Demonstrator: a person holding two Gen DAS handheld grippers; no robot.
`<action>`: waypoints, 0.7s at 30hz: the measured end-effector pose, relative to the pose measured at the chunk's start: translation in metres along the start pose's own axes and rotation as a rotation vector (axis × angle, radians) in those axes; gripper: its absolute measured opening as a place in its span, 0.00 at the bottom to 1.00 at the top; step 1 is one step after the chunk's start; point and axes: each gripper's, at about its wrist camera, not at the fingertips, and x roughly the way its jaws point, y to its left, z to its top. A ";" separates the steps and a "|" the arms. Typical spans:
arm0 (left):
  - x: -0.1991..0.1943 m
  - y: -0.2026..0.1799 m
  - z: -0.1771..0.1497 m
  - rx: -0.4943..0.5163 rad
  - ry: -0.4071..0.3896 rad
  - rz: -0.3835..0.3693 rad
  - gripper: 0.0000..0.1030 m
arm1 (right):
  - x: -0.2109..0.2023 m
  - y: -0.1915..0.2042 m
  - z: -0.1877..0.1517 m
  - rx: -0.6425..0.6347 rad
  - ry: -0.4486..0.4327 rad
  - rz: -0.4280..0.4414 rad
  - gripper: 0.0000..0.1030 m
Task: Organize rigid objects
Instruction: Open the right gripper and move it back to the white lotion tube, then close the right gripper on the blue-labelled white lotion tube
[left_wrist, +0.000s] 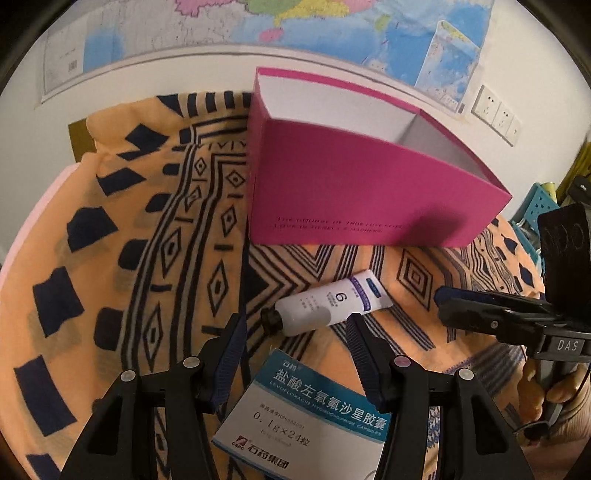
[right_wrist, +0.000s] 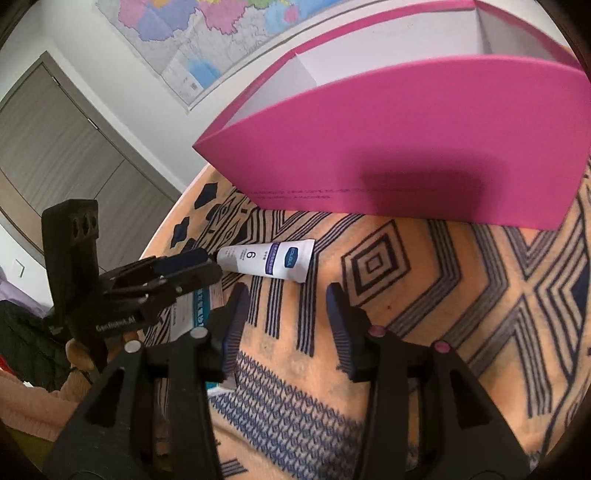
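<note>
A white tube (left_wrist: 328, 304) with a black cap and a "6" on it lies on the patterned orange cloth, just beyond my left gripper's fingertips. It also shows in the right wrist view (right_wrist: 267, 260). A blue-and-white medicine box (left_wrist: 306, 413) lies flat under and between the fingers of my open, empty left gripper (left_wrist: 293, 332). An open magenta box (left_wrist: 354, 184) with a white inside stands behind them; it shows in the right wrist view too (right_wrist: 406, 155). My right gripper (right_wrist: 284, 295) is open and empty, hovering over bare cloth to the right of the tube.
The patterned cloth (left_wrist: 155, 258) covers a round table by a white wall with a map (left_wrist: 258, 26). A teal perforated rack (left_wrist: 535, 206) stands at the far right. A grey door (right_wrist: 62, 147) is to the left.
</note>
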 end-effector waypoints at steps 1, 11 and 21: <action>0.002 0.000 -0.001 -0.001 0.004 -0.002 0.55 | 0.004 0.000 0.001 0.003 0.005 0.008 0.45; 0.009 0.002 0.002 -0.010 0.017 -0.014 0.54 | 0.026 0.004 0.014 0.001 0.012 0.012 0.45; 0.015 0.001 0.003 0.001 0.032 -0.028 0.45 | 0.037 0.000 0.016 0.008 0.016 0.013 0.45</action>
